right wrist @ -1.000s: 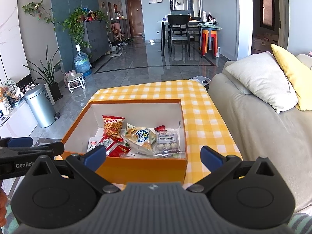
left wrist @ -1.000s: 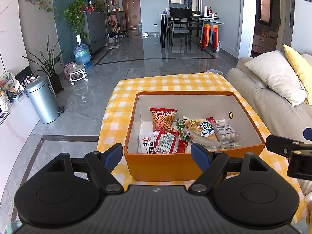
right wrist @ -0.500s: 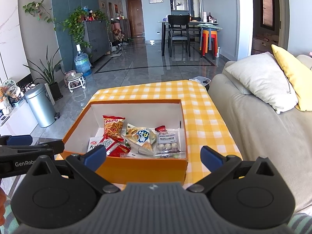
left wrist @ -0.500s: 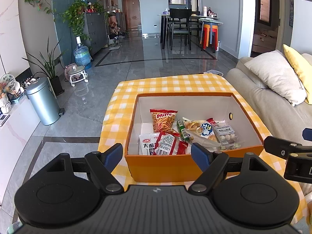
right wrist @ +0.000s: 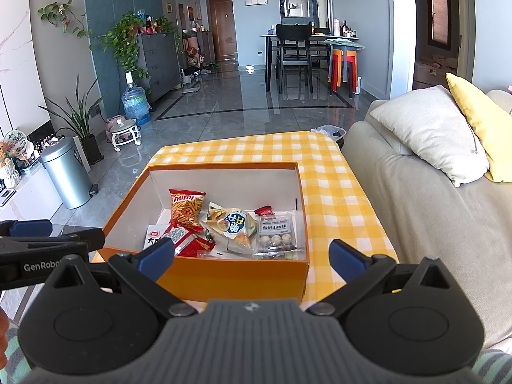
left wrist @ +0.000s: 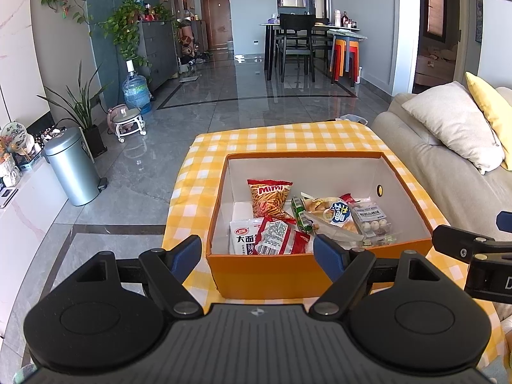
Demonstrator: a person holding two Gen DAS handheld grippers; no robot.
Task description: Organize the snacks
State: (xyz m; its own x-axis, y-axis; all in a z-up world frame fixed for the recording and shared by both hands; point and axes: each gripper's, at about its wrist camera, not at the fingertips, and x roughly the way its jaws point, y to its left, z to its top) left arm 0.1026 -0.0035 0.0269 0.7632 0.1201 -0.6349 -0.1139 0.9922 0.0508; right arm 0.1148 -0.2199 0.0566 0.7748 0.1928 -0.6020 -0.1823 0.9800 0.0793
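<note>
We hold both grippers short of an orange box that sits on a table covered with a yellow checked cloth. Our left gripper has its blue-padded fingers spread wide and grasps nothing; seen from its own camera, the near wall of the box lies between the two fingers. Our right gripper is likewise spread apart and empty, its fingers framing the same near wall from the sofa side. All the snacks lie inside the box, bunched toward the near wall. A red and orange bag of sticks lies toward the middle of the box, behind the rest. A white packet lies at the left of the heap with a red packet overlapping it. A green wrapper sits between those and a clear bag with a blue label, and a clear pack of round sweets lies farthest right. A grey sofa with a pale cushion and a yellow cushion stands just beside the table, and a metal bin stands on the floor well apart.
</note>
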